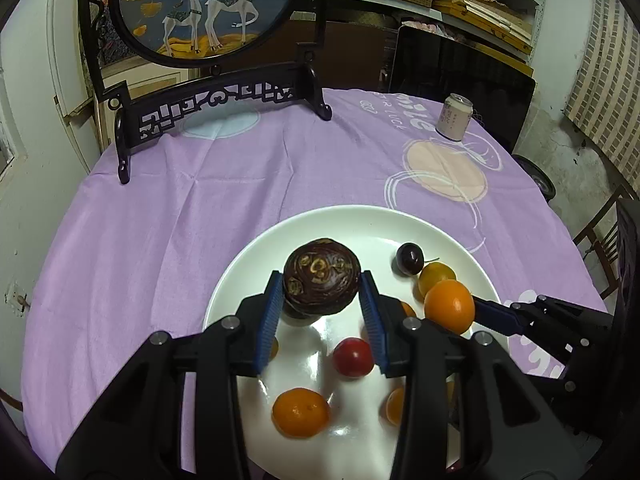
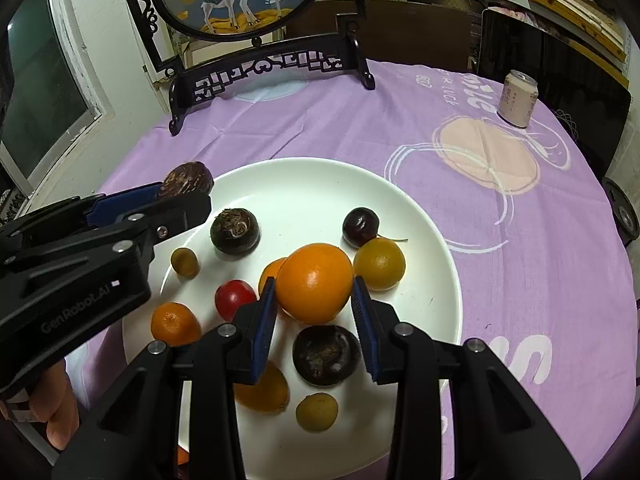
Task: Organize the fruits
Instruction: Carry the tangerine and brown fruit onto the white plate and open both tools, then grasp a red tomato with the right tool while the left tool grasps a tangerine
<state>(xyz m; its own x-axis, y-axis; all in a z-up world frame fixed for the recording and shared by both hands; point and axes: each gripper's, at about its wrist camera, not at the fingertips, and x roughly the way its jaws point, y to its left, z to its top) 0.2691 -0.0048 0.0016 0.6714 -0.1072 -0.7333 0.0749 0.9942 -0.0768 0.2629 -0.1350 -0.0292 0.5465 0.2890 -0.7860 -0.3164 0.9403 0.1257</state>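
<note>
A white plate (image 1: 352,220) (image 2: 440,280) on the purple cloth holds several fruits: small oranges, yellow plums, a red fruit (image 2: 234,298), a dark cherry (image 2: 360,226) and dark brown round fruits. My left gripper (image 1: 322,284) is shut on a dark brown fruit (image 1: 322,278) and holds it above the plate; it also shows in the right wrist view (image 2: 188,180). My right gripper (image 2: 314,288) is shut on a large orange (image 2: 314,282) above the plate; that orange also shows in the left wrist view (image 1: 449,306).
A carved black stand with a round deer picture (image 1: 208,8) stands at the back left of the table. A drink can (image 1: 454,116) (image 2: 518,98) stands at the back right. A dark chair back (image 1: 460,76) is behind the table.
</note>
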